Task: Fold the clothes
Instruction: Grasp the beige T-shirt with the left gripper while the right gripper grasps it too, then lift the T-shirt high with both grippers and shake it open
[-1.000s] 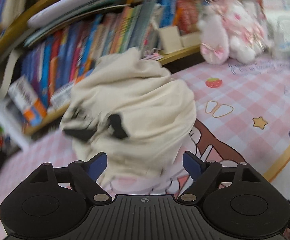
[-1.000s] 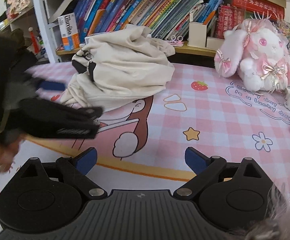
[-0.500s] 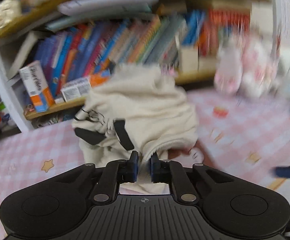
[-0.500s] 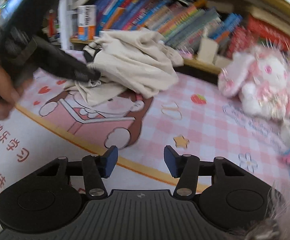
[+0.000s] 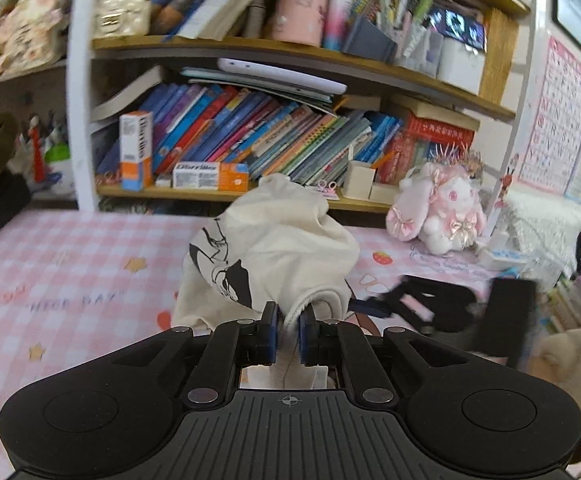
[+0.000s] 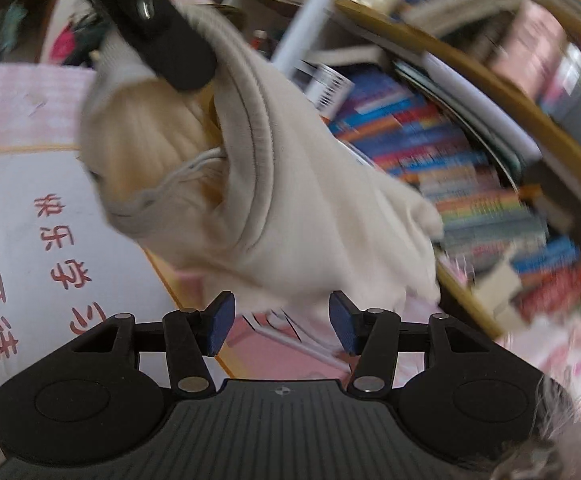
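On the pink checked mat (image 5: 70, 264), before the wooden bookshelf (image 5: 298, 120), the cream printed cotton garment (image 5: 274, 248) is bunched, its ribbed hem clamped in the left gripper (image 5: 288, 334). Only the right wrist view shows the right gripper (image 6: 280, 326), jaws opening, nothing between them, garment (image 6: 290, 216) hanging close ahead.

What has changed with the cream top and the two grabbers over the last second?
The left gripper, wide open a second ago, has shut on the hem of the cream top and lifted that edge off the pink mat. The right gripper has half closed, then begun opening again, nothing gripped, and come close under the raised cloth. The plush rabbit and books stayed put.
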The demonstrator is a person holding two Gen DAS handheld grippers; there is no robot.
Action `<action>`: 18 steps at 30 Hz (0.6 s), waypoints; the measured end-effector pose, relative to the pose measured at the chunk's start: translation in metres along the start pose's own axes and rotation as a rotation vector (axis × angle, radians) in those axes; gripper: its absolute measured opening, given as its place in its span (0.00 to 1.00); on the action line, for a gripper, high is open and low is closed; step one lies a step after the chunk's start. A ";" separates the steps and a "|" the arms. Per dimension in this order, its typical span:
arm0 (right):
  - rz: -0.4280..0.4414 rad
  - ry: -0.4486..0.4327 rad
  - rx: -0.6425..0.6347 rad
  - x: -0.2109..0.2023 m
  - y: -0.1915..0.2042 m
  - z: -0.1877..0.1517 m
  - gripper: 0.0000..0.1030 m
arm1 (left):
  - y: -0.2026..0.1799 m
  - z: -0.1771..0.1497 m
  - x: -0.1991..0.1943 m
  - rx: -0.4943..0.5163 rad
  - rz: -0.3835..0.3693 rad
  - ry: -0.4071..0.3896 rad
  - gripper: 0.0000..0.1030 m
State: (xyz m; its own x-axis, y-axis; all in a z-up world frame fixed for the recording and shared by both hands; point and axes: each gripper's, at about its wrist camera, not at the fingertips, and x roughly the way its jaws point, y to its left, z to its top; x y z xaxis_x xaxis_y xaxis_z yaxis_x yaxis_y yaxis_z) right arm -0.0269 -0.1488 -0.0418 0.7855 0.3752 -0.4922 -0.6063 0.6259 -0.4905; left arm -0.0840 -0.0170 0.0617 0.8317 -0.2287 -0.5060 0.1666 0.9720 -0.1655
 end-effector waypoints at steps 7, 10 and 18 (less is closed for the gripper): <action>0.022 -0.044 -0.127 0.017 0.033 0.017 0.49 | 0.042 -0.002 -0.024 -0.097 0.010 -0.026 0.09; 0.045 -0.096 -0.090 0.008 0.024 0.034 0.03 | 0.068 -0.004 -0.018 -0.095 0.063 -0.008 0.10; -0.026 -0.165 0.008 -0.028 -0.025 0.104 0.02 | 0.110 -0.034 0.024 -0.070 0.037 0.094 0.69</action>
State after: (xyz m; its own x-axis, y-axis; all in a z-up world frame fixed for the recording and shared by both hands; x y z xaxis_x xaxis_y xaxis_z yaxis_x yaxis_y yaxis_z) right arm -0.0207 -0.1037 0.0592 0.8113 0.4653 -0.3540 -0.5847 0.6425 -0.4953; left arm -0.0636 0.0824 0.0022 0.7829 -0.1998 -0.5892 0.0966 0.9746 -0.2022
